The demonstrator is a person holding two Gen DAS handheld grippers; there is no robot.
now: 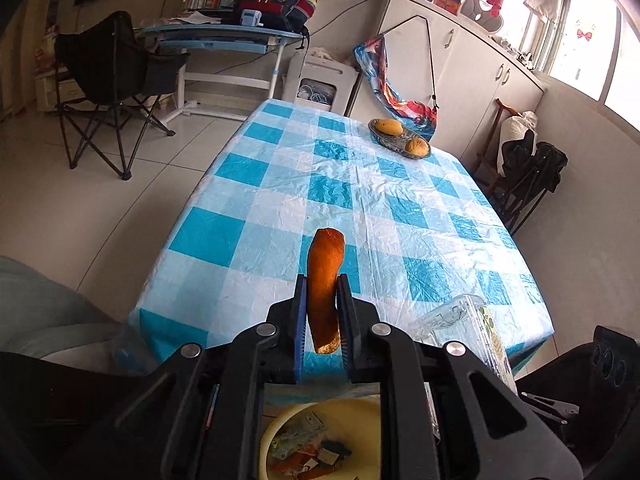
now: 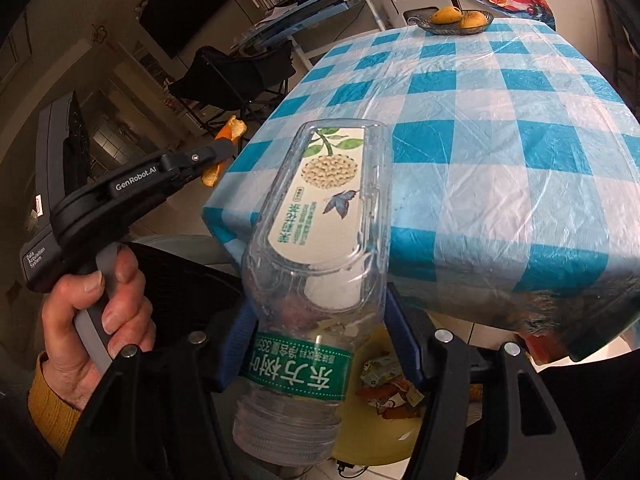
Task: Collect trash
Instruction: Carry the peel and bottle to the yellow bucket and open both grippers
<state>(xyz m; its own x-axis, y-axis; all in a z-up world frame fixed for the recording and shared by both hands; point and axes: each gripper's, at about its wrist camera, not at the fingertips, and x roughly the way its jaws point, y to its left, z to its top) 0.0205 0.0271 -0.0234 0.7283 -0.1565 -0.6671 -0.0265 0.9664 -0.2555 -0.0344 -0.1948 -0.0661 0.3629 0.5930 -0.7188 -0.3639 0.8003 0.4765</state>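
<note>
Squeezing orange peel (image 1: pixel 325 280) in left gripper (image 1: pixel 322 312), hugging empty bottle (image 2: pixel 316 240) in half-open right gripper (image 2: pixel 320 344), for dropping into yellow bin (image 1: pixel 360 420) below.

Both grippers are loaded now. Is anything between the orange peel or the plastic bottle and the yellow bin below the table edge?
Nothing visible blocks either. The left gripper holds the orange peel and the right gripper holds the plastic bottle, both above the open yellow bin. It has no lid and holds only scraps.
</note>
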